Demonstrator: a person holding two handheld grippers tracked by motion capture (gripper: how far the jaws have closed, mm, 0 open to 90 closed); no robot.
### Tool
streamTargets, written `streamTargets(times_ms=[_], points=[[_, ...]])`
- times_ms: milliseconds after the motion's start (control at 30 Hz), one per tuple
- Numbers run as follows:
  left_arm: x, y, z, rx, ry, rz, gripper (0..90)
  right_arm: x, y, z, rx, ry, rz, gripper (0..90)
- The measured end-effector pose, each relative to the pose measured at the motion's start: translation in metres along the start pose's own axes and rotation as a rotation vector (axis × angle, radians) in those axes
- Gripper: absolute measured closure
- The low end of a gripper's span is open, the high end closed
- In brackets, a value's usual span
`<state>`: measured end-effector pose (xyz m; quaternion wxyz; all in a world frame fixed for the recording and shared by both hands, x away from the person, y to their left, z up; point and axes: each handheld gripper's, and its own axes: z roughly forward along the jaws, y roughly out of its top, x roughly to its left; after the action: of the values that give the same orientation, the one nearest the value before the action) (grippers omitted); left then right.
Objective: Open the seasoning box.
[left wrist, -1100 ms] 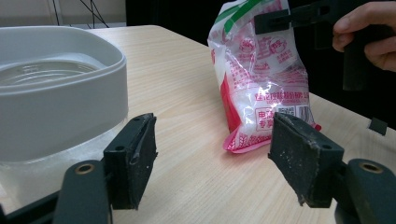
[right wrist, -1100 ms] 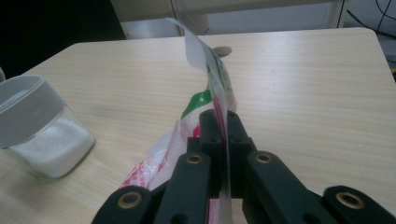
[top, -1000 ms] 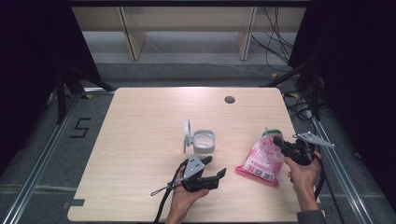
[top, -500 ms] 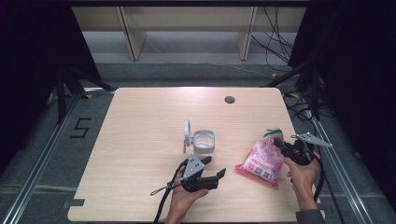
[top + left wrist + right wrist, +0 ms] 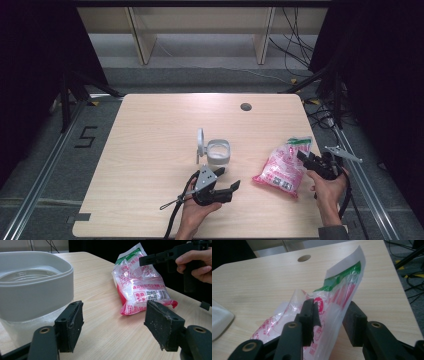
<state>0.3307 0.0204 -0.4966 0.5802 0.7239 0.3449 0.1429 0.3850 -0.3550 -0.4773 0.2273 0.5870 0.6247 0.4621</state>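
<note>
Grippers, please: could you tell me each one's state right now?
Left gripper: open, empty.
Right gripper: jaws just opening, pink plastic packet between them.

Materials, finishes
Glossy crinkled plastic bag (image 5: 337, 297); matt pale wood-grain table (image 5: 150, 150); smooth matt grey plastic container (image 5: 32, 290); rough black pads (image 5: 162, 325).

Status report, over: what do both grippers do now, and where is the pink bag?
Left gripper open, empty, beside white container. Right gripper jaws just opening, pink bag loose between them. Bag rests on table. Nothing in the way.
</note>
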Motion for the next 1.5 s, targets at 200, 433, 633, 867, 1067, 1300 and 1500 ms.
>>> streamTargets(times_ms=[200,433,633,867,1067,1300,1500], points=[[0.001,0.002,-0.003,-0.014,-0.001,-0.006,30.3,-0.001,0.001,-0.005,-0.031,-0.014,0.006,54.4],[0.005,0.006,-0.011,-0.018,0.014,0.005,30.4,0.011,0.006,-0.017,-0.068,-0.034,0.001,50.1],[0.007,0.011,-0.022,-0.032,0.032,0.016,31.4,0.035,0.009,-0.021,-0.092,0.005,-0.075,49.0],[0.017,0.016,-0.037,-0.045,0.045,0.046,38.5,0.056,0.006,-0.02,-0.06,0.067,-0.119,48.2],[0.024,0.018,-0.049,-0.06,0.066,0.071,49.5,0.061,0.004,-0.017,-0.049,0.11,-0.174,46.9],[0.033,0.017,-0.06,-0.074,0.128,0.096,73.6,0.067,-0.001,-0.015,-0.061,0.137,-0.17,46.6],[0.039,0.017,-0.067,-0.082,0.165,0.11,84.6,0.072,-0.005,-0.016,-0.03,0.128,-0.167,46.6]])
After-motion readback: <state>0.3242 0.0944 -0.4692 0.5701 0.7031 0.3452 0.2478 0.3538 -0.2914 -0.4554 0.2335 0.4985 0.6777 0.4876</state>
